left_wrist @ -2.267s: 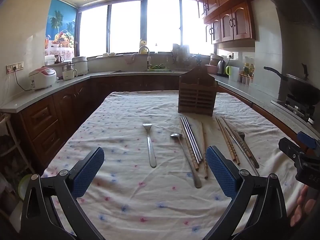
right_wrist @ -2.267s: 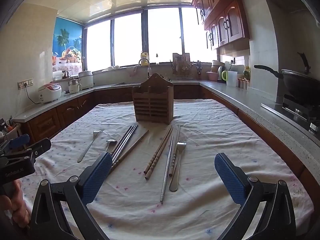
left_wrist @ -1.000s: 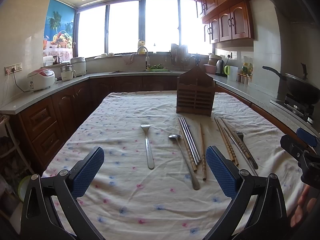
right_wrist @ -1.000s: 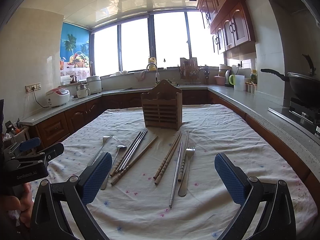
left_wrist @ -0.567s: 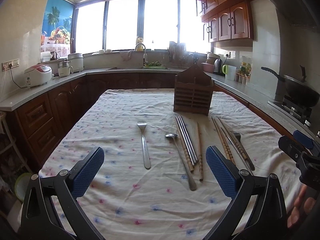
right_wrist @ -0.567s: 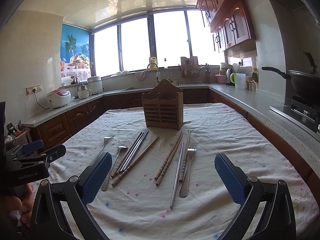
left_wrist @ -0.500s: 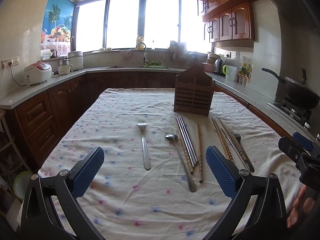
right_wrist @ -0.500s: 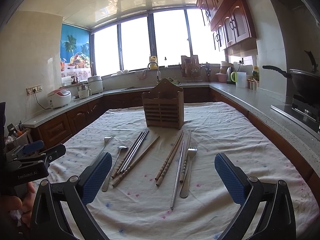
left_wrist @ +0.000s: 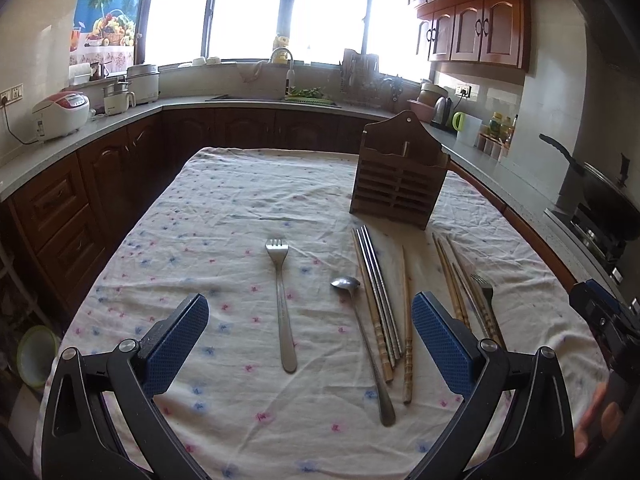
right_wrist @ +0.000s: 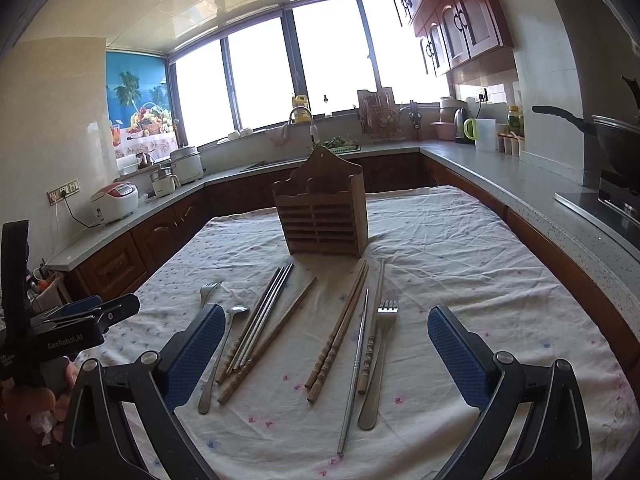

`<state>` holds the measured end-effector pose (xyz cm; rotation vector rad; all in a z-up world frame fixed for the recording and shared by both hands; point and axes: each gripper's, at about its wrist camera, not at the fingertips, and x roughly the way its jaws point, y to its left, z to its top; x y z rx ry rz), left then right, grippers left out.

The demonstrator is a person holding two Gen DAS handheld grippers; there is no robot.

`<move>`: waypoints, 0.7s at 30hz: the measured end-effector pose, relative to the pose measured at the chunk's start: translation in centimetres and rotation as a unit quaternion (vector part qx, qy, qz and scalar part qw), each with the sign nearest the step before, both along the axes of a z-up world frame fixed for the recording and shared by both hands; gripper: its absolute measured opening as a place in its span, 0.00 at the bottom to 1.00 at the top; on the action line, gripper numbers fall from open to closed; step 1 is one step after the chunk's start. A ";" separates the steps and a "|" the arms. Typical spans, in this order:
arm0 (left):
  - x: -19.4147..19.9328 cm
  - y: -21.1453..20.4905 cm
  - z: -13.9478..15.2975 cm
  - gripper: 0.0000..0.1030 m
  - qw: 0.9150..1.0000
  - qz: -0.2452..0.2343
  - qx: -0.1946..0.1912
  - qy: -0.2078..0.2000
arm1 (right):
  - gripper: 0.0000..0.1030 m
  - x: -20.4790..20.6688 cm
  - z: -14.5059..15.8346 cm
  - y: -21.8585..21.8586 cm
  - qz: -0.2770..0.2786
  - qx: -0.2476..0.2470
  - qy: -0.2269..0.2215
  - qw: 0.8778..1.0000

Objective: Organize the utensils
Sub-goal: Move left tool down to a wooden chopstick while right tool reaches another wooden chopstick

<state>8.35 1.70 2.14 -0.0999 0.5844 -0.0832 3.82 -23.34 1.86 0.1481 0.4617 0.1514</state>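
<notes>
Left gripper (left_wrist: 310, 334) jaws spread wide, holding nothing, hovering over the near end of the table (left_wrist: 224, 184). Between its pads: a fork (left_wrist: 282, 304) and a spoon (left_wrist: 362, 340), handles toward the camera, bare cloth on either side of the fork. Just inside its right pad, a bundle of wooden and metal chopsticks (left_wrist: 380, 304).

Right gripper (right_wrist: 326, 346) also wide open and empty, above a second chopstick set (right_wrist: 340, 330) and a second fork (right_wrist: 380, 354); open cloth to its right up to the table edge.

Versus half a second ago both cameras sit a bit lower and closer to the utensils (none of them moved).

Ahead of both, past the utensil tips: the wooden holder (right_wrist: 324, 216), upright; its slots look empty.
</notes>
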 end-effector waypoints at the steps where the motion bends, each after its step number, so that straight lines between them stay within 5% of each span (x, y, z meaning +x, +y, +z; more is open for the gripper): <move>1: 0.6 0.0 0.2 1.00 1.000 -0.002 -0.004 0.004 | 0.94 0.6 0.0 -0.2 0.000 0.004 0.005 1.000; 11: 7.5 -0.5 0.8 0.84 0.998 -0.018 -0.015 0.053 | 0.57 7.3 0.0 -1.6 0.001 0.036 0.056 0.998; 21: 13.7 -2.9 -0.8 0.62 0.993 -0.049 -0.003 0.110 | 0.32 13.7 -1.3 -1.7 0.018 0.057 0.116 0.991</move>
